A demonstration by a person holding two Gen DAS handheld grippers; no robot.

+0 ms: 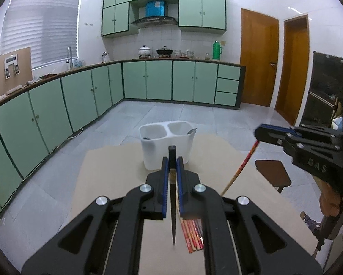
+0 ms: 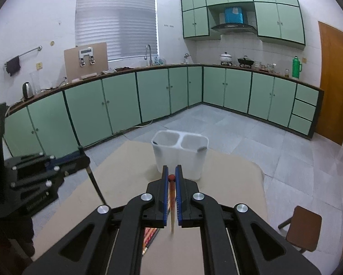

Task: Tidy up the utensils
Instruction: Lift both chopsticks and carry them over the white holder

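Note:
My left gripper is shut on a black chopstick that hangs tip-down between the blue pads above the table. My right gripper is shut on a red-topped chopstick, which also hangs point-down. Each gripper shows in the other view: the right gripper with its red chopstick, the left gripper with its black one. A white two-compartment utensil holder stands just ahead of both grippers at the table's far edge. A dark utensil end leans at each outer rim of the holder.
Several red chopsticks lie on the tan table beneath the grippers. A brown stool stands to the right of the table. Green kitchen cabinets line the far walls across a tiled floor.

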